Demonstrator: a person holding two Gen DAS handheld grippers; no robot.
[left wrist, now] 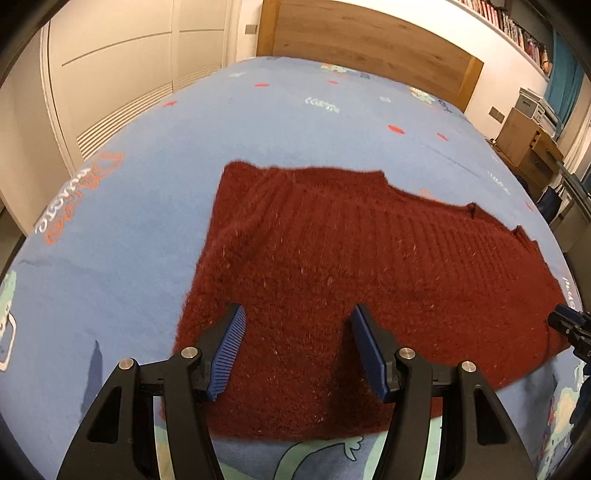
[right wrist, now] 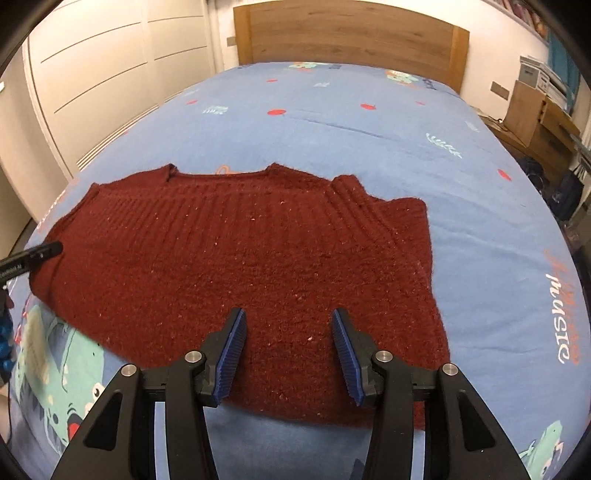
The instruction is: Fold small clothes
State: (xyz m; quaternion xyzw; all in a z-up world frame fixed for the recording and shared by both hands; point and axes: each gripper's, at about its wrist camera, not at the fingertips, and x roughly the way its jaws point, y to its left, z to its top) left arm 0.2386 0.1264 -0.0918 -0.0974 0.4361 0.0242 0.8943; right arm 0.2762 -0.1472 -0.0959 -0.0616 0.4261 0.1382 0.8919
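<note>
On blue cartoon bedsheet (right wrist: 332, 122) dark red fuzzy knit sweater (right wrist: 240, 258) lies flat; left gripper (left wrist: 297, 317) at 7 o'clock, right gripper (right wrist: 288, 319) at 5 o'clock, both spread wide, grasping nothing.

Sweater (right wrist: 236, 266): deep maroon knit under my jaws, ribbed, flecked with pale specks.
Bedsheet (right wrist: 332, 122): light blue, red dots, white leaf sprigs, teal cartoon dinosaurs, orange-and-white lettering.
My left gripper (left wrist: 297, 350): black frame, blue ridged pads.
My right gripper (right wrist: 288, 347): same black and blue.
Headboard (right wrist: 351, 33): warm brown wood grain.
</note>
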